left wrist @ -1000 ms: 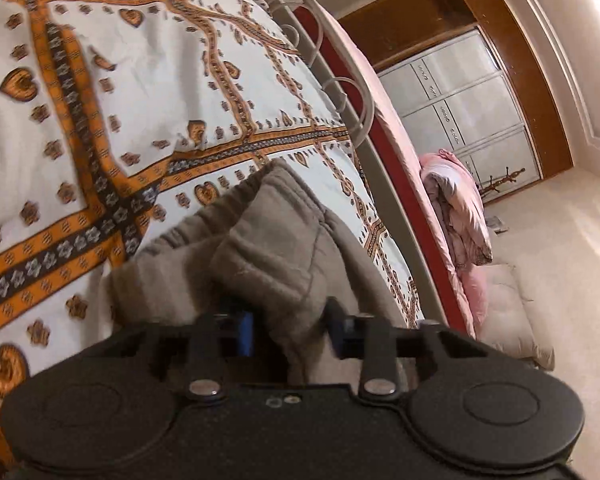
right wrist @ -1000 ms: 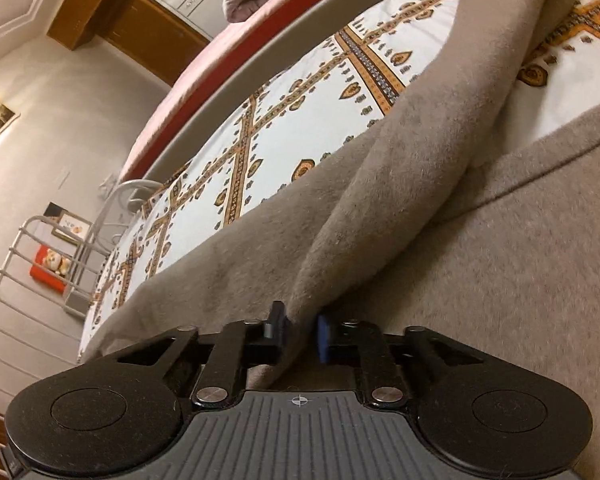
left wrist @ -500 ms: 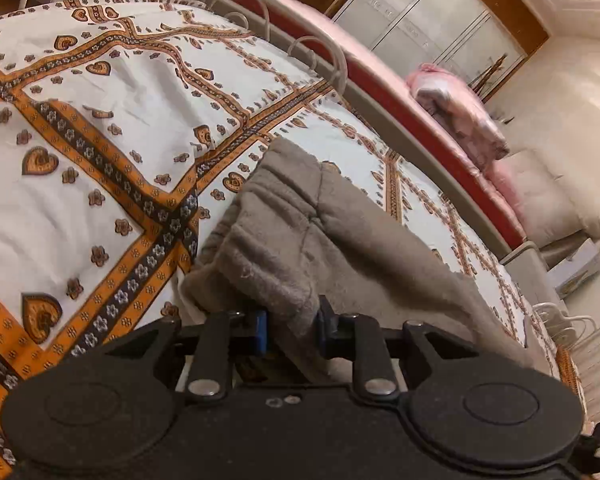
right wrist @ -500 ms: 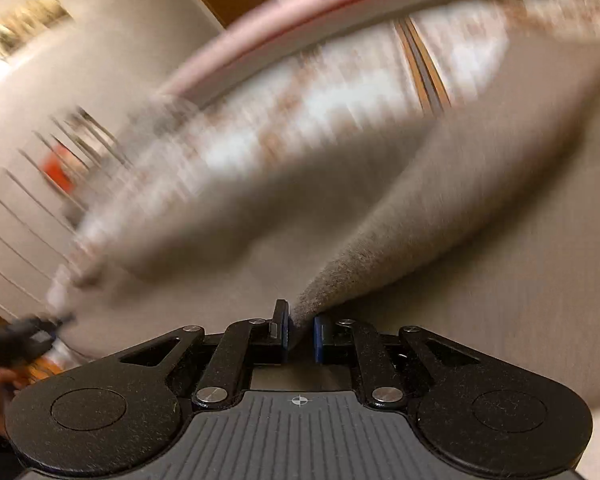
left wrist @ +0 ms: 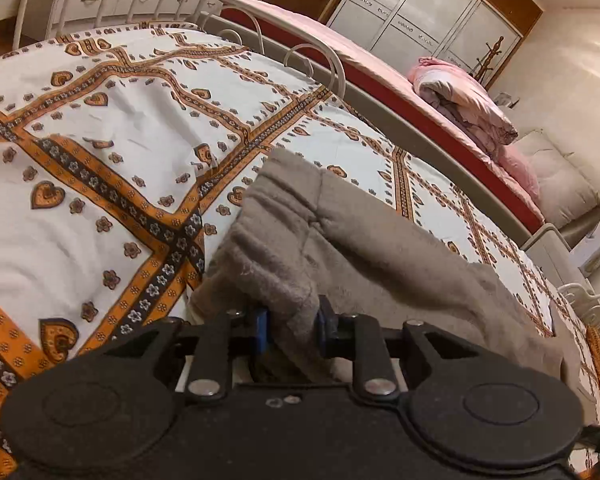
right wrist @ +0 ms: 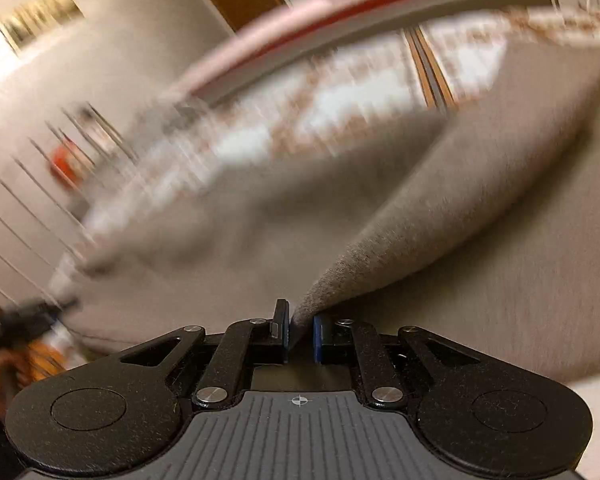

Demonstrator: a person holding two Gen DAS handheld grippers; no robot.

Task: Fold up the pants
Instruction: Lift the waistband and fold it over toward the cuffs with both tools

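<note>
The grey fleece pants (left wrist: 340, 240) lie on the bed (left wrist: 100, 128), over its white and orange patterned cover, with the ribbed waistband bunched at the near end. The left gripper (left wrist: 291, 330) is clamped tight on a thick wad of that waistband. The right gripper (right wrist: 301, 334) is pinched nearly closed on a thin edge of the same fabric, which rises from its jaws in a taut ridge toward the far right; that view is smeared, so which part of the pants it holds is probably a leg or side seam, no more certain than that. To fold well, both grips should keep even tension, carry the held edge across in one level sweep so the layers meet squarely, and lower it flat before letting go, so no crease is trapped beneath.
</note>
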